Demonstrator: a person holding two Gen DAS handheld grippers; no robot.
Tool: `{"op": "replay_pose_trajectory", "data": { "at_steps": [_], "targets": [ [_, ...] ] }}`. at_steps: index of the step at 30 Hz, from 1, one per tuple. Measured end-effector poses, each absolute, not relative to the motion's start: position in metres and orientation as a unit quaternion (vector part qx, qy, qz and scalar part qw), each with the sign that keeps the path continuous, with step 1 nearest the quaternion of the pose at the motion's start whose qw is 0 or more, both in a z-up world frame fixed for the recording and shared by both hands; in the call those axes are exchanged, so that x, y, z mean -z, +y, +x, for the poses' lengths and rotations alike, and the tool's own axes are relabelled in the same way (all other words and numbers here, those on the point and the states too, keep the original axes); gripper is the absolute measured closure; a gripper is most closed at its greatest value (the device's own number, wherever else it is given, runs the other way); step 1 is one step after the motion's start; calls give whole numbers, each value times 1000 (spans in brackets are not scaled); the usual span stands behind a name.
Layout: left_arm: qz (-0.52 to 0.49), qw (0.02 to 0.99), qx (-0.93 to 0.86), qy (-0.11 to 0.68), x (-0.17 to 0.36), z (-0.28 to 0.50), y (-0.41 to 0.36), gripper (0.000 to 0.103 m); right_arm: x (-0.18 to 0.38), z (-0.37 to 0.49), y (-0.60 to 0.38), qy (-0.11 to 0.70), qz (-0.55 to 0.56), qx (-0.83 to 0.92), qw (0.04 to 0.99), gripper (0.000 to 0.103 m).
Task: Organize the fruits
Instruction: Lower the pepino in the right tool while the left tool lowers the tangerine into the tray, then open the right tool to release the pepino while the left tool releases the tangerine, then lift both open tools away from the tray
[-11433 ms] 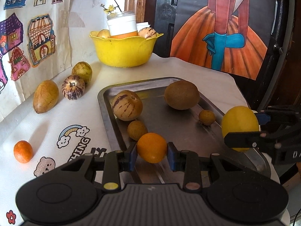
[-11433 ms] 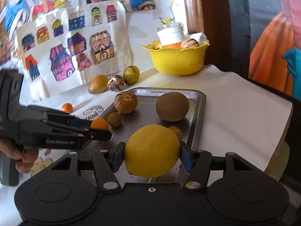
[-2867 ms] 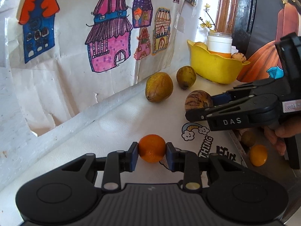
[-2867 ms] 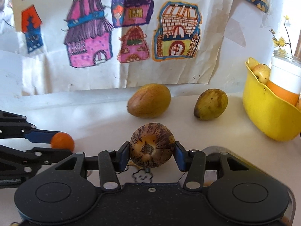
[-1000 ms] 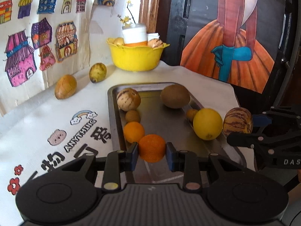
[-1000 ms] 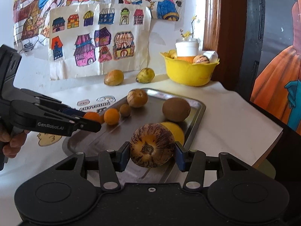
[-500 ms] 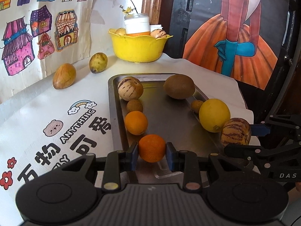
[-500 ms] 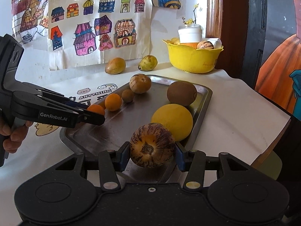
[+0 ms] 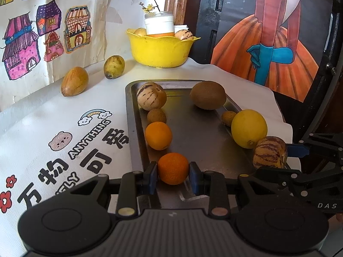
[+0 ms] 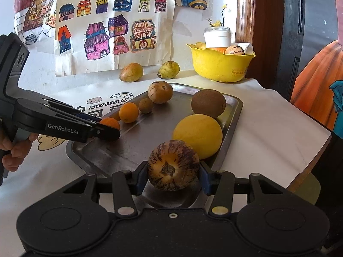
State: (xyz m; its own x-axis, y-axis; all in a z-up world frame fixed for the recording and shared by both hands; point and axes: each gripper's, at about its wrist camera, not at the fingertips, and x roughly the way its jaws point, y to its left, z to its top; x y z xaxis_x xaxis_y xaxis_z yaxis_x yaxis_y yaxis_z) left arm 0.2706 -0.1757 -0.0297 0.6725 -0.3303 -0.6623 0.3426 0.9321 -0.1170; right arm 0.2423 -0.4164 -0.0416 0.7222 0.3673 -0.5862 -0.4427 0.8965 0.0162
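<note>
My left gripper (image 9: 173, 176) is shut on a small orange (image 9: 173, 168) low over the near left part of the steel tray (image 9: 199, 141); it also shows in the right wrist view (image 10: 107, 128). My right gripper (image 10: 173, 176) is shut on a striped purple-brown melon (image 10: 173, 164) at the tray's near right rim (image 10: 232, 120), beside a yellow lemon (image 10: 197, 136). The tray also holds another orange (image 9: 158, 135), a striped melon (image 9: 151, 96), a kiwi (image 9: 208, 94) and two small brown fruits (image 9: 156, 115).
Two mangoes (image 9: 74, 81) (image 9: 114, 66) lie on the printed white cloth (image 9: 64, 128) near the drawings on the wall. A yellow bowl (image 9: 160, 49) with fruit and a jar stands behind the tray. The table edge falls off at the right.
Both grippers carried their fruit from the cloth to the tray. Over the last second both have sunk lower and closer to the tray's near end, still shut on their fruit.
</note>
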Motion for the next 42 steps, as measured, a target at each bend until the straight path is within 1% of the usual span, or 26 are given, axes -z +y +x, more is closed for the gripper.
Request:
{"op": "replay_pose_trajectory", "data": {
  "at_steps": [12,14,17,20,22,26,28,29,31,32,33,34,37,42],
  "targets": [
    [4,911,186,367,30,271,-176,68,43,242,-416,301,-57,-214,928,51],
    [4,911,186,368,29,270,-176,68,44,241,-416,301,-56,-211,928,51],
    [-2,910,186,370,27,270,-175,64,43,240,-416,299,-51,-208,930,49],
    [-6,912,187,366,21,268,-173,53,41,236,-417,298,-47,-205,931,45],
    [-11,915,184,360,15,265,-171,40,39,232,-416,294,-47,-201,933,42],
    [-16,923,175,343,4,257,-165,32,34,223,-417,289,-36,-195,937,36],
    [-23,926,169,337,0,252,-159,20,31,217,-416,284,-33,-193,939,31],
    [-27,927,165,334,-2,249,-157,17,30,213,-415,281,-33,-192,940,30],
    [-30,929,162,331,-5,243,-151,12,27,206,-413,277,-33,-190,942,23],
    [-31,930,160,330,-6,241,-148,10,25,203,-412,274,-31,-188,942,21],
    [-33,931,156,328,-7,237,-145,4,24,200,-411,273,-30,-188,943,19],
    [-35,933,151,326,-7,233,-141,1,22,196,-409,272,-29,-188,944,17],
    [-36,934,147,323,-9,222,-131,1,18,184,-405,265,-25,-183,946,10],
    [-21,935,143,323,-11,202,-115,1,13,163,-399,268,-16,-178,947,4]
  ]
}}
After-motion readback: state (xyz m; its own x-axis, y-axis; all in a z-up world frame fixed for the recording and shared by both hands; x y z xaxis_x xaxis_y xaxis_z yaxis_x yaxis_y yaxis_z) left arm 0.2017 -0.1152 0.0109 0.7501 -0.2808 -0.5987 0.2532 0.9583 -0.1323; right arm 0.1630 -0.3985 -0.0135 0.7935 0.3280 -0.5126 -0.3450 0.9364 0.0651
